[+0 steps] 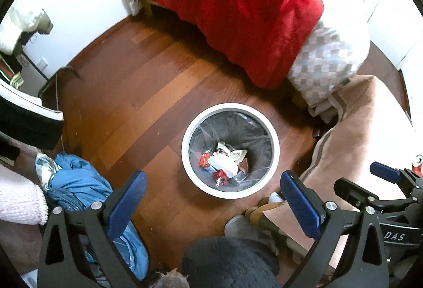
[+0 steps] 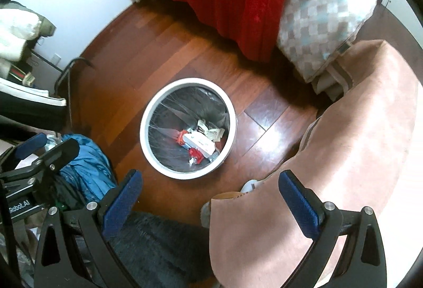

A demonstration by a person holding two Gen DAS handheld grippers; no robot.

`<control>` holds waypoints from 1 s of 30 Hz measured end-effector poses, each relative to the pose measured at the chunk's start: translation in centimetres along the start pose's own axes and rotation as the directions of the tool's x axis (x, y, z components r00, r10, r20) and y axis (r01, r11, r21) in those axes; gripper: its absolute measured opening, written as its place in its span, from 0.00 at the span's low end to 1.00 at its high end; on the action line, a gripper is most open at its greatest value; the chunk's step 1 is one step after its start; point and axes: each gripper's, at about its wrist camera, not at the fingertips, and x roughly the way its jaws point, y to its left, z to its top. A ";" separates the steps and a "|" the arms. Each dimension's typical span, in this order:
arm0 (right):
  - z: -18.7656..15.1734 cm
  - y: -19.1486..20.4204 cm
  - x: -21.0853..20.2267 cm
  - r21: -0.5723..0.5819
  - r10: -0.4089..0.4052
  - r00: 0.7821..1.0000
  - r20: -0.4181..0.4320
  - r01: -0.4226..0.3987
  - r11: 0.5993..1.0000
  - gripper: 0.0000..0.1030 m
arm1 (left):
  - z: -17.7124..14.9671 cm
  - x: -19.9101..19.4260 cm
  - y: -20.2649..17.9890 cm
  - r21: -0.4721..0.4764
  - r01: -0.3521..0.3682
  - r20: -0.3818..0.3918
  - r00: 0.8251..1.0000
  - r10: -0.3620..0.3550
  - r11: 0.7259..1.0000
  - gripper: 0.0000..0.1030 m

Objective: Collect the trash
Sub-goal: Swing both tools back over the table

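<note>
Both hand-held grippers, left (image 1: 211,203) and right (image 2: 208,198), gape empty

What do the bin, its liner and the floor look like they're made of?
The bin looks like smooth white plastic or painted metal: an even, matte rim. Its liner seems thin clear plastic film, creased, with shiny streaks. The floor looks like varnished reddish-brown wood planks, with visible seams and a glossy glare patch.

**Colours around the bin**

The bin (image 1: 230,107) is showing a white rim around a dark grey liner, with red and white wrappers (image 1: 224,163) lying inside. The floor (image 1: 148,92) is glowing reddish-brown. A red blanket (image 1: 238,23) is draping the bed over a brown, white and pale-blue checked sheet (image 1: 325,60). Both tools are wearing blue pads (image 1: 127,203) on black frames.
</note>
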 end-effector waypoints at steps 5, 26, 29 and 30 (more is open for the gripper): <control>-1.4 -0.2 -5.1 0.001 0.028 0.996 0.080 -0.028 1.000 1.00 | -0.5 -4.1 -1.2 0.026 0.014 0.066 0.998 -0.015 1.000 1.00; -12.8 -20.2 -20.0 0.394 -0.037 0.955 0.293 -0.085 0.915 1.00 | -3.0 -6.1 -22.8 0.285 0.035 0.143 0.987 -0.079 0.958 1.00; -16.3 -28.3 -20.2 0.534 -0.142 0.961 0.238 -0.008 0.846 1.00 | -4.0 -3.1 -29.6 0.376 0.044 0.107 0.990 -0.090 0.925 1.00; -17.2 -30.6 -20.2 0.571 -0.163 0.961 0.223 0.007 0.821 1.00 | -4.3 -2.4 -31.5 0.401 0.051 0.094 0.991 -0.096 0.915 1.00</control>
